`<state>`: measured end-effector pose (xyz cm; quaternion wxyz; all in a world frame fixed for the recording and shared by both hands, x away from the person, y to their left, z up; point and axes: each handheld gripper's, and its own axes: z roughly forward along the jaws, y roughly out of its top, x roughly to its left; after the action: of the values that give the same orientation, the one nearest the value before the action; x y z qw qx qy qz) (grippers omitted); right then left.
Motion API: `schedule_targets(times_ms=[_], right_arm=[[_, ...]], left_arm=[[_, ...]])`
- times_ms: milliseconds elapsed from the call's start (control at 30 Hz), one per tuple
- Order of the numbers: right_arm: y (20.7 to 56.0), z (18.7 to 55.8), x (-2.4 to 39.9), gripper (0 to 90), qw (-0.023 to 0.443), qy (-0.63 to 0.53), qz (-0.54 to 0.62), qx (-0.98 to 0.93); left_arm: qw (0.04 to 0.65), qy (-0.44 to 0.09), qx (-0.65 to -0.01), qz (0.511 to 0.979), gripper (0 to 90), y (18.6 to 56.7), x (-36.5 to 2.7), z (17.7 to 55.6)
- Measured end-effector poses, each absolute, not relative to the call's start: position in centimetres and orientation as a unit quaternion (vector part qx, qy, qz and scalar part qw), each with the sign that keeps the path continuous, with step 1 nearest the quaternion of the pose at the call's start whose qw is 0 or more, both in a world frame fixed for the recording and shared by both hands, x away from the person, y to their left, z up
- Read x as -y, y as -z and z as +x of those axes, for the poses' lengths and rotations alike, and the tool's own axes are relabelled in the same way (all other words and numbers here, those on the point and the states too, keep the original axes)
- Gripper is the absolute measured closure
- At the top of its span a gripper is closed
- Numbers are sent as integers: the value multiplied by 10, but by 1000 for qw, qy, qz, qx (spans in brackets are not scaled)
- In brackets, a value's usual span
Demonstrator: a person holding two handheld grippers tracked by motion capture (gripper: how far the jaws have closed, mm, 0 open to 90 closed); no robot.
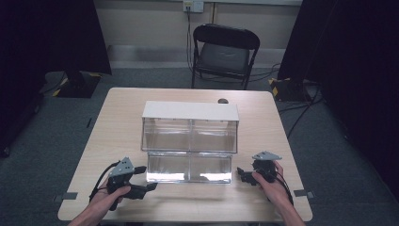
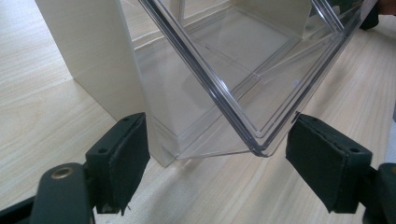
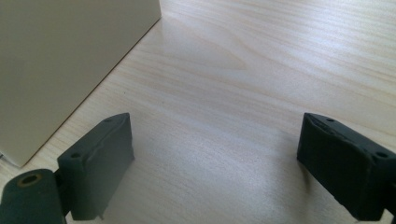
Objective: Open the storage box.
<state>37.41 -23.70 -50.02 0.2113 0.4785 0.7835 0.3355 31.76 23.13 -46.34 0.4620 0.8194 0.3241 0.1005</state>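
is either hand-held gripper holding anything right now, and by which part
Nothing is held. The left hand-held gripper is open at the clear drawer corner; the right hand-held gripper is open over bare table.

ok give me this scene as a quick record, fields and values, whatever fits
surface: light wood table
main object: clear two-tier bin unit with white top, mid-table
lower drawer: pulled out toward the person, looks empty
left gripper: open, at the drawer's left front corner, not touching
right gripper: open, beside the drawer's right end, nothing between its fingers
background: black folding chair beyond the table
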Motion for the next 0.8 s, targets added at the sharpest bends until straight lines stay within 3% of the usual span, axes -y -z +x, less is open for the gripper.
schedule_targets(times_ms=[200,367,800], right_arm=[[500,374,237,102,211,-335,479,-783],[500,374,237,101,211,-336,478,-783],[500,374,237,102,211,-335,479,-783]], left_arm=[[465,-99,-323,818,216,464,-231,318],[488,-95,-310,810,152,460,-233,316],[491,-82,-318,807,149,461,-235,318]])
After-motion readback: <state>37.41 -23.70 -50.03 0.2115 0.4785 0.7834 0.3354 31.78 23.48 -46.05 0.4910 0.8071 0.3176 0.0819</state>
